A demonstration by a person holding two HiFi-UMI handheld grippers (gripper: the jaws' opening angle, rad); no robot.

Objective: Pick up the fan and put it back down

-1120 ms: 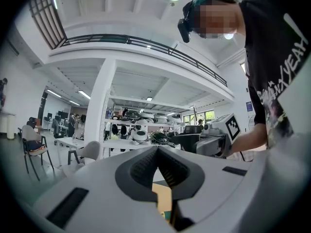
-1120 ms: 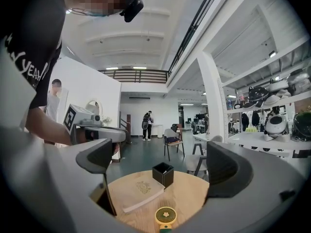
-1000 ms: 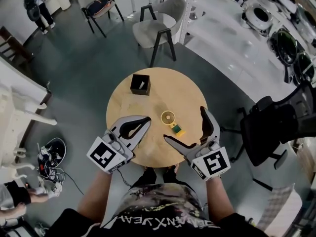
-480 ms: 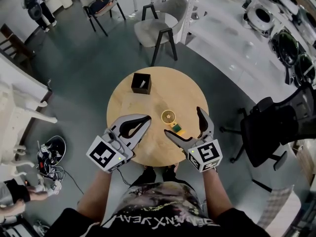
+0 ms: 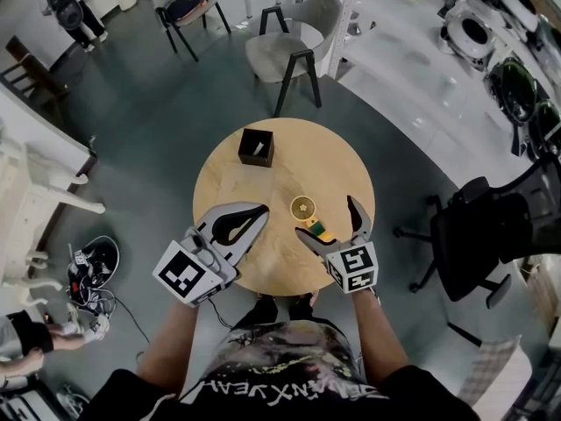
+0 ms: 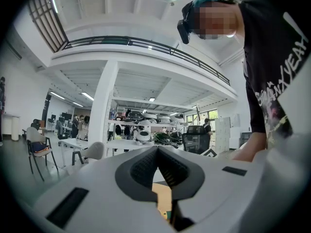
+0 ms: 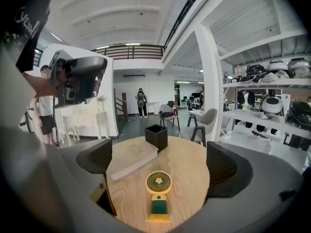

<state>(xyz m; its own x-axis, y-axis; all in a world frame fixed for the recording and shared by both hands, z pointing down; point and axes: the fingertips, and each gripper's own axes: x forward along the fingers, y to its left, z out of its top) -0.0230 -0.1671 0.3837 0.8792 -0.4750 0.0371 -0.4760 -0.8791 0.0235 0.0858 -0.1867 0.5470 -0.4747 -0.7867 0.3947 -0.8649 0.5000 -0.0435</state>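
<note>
A small yellow-green hand fan lies flat on the round wooden table, its round head away from me and its green handle toward me. In the right gripper view the fan lies just ahead, between the two dark pads. My right gripper is open and straddles the handle end without touching it. My left gripper hovers over the table's near left part, left of the fan, shut on nothing. In its own view the left gripper has its pads meeting.
A black open box stands at the table's far left. A pale flat book lies between that box and the fan. A grey chair is beyond the table and a black office chair at its right.
My right gripper has moved left and forward, from the table's right edge to around the fan's handle. The left gripper and the fan have stayed put.
</note>
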